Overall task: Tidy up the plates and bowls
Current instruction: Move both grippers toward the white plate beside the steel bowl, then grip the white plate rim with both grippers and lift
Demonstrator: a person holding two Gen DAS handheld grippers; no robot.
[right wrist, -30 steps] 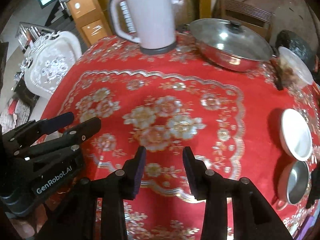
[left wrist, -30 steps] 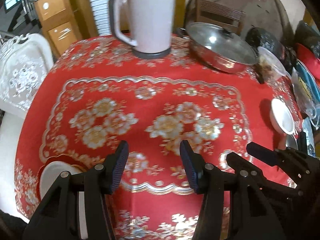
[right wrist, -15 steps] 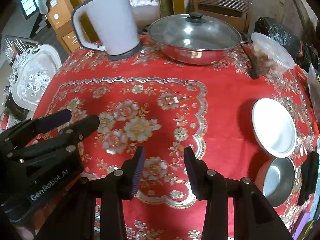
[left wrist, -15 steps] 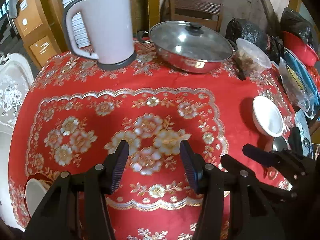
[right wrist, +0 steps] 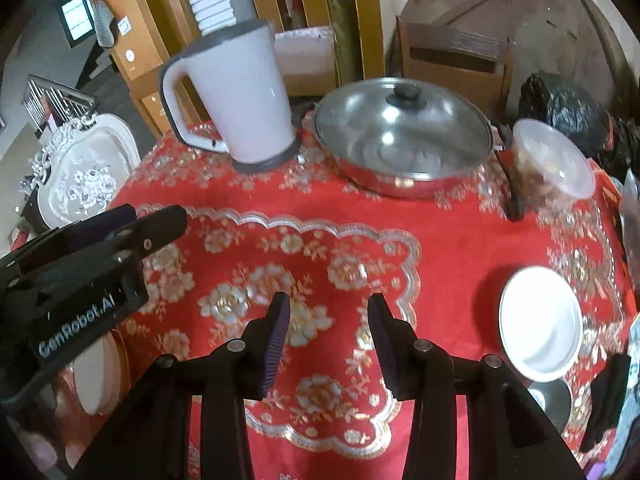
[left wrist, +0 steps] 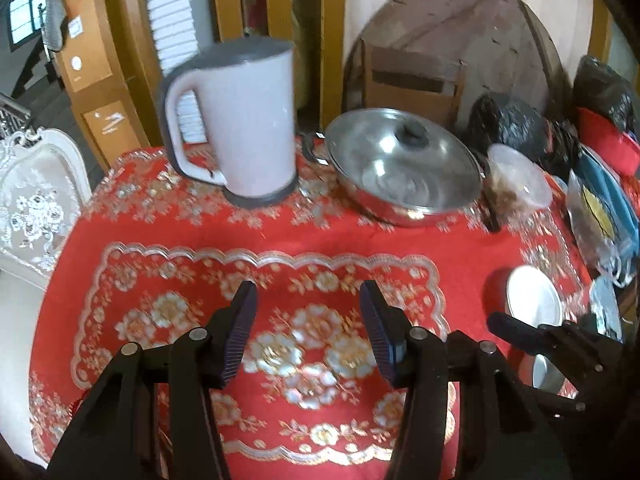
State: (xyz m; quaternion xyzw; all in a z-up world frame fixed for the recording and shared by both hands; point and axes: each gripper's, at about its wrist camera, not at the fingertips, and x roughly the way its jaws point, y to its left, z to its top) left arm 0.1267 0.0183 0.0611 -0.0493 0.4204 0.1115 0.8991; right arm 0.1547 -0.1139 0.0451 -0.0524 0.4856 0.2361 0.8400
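Both my grippers hang over the red cloth (right wrist: 460, 248) with nothing in them. My right gripper (right wrist: 328, 336) has its jaws spread wide over the flower pattern; my left gripper (left wrist: 306, 328) is spread just as wide, also empty.

What matters for the coming move is the white bowl (right wrist: 540, 324). From my right jaws it lies off to the right and about level with the fingertips, near the cloth's right edge. Just nearer me than that bowl, touching or nearly so, sits a steel bowl (right wrist: 550, 398), partly hidden behind my right finger's arm. From my left jaws the same white bowl (left wrist: 534, 298) is much farther right, beyond my right gripper's body (left wrist: 560, 356), so I judge the right hand the nearer and better placed one.

A white plate (right wrist: 98, 376) lies on the opposite side, left of my right jaws and low, mostly covered by my left gripper's body (right wrist: 80, 280). It lies close under the left tool, so that hand looks the natural one for it.

The bowls are round, so no long axis constrains me; a rim pinch would need me to swing right and tip down.

Ahead of both jaws stand the kettle (right wrist: 236, 96) and the lidded pan (right wrist: 404, 136), well apart from the bowls.
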